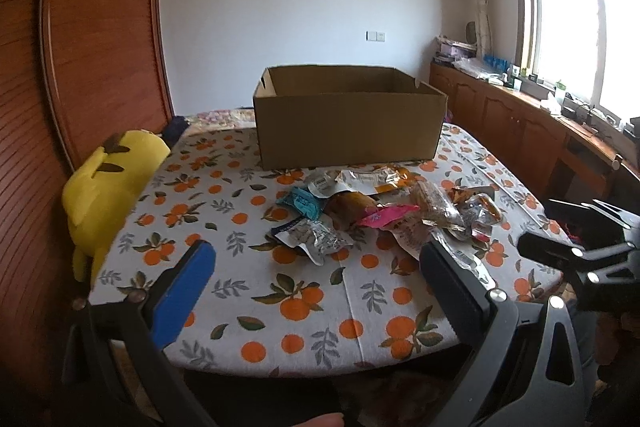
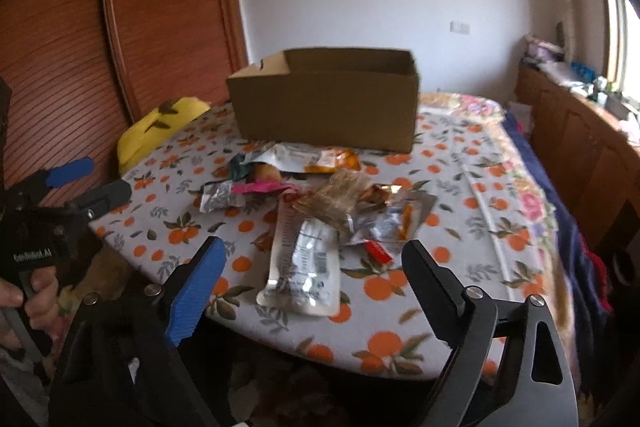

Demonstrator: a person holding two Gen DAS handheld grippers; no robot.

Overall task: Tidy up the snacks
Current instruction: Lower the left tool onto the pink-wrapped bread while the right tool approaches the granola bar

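Note:
A pile of snack packets (image 1: 384,215) lies in the middle of the table, in front of an open brown cardboard box (image 1: 348,117). The pile (image 2: 320,199) and the box (image 2: 328,99) also show in the right wrist view, where a long clear packet (image 2: 304,267) lies nearest. My left gripper (image 1: 316,259) is open and empty, above the near table edge, short of the pile. My right gripper (image 2: 312,259) is open and empty, just short of the clear packet. The left gripper shows at the left of the right wrist view (image 2: 92,183).
The table has an orange-print cloth (image 1: 280,307). A yellow plush toy (image 1: 108,183) sits at its left edge against a wooden wardrobe (image 1: 80,67). A wooden cabinet (image 1: 540,123) with clutter runs under the window at right. A bed with floral bedding (image 2: 520,187) lies beyond.

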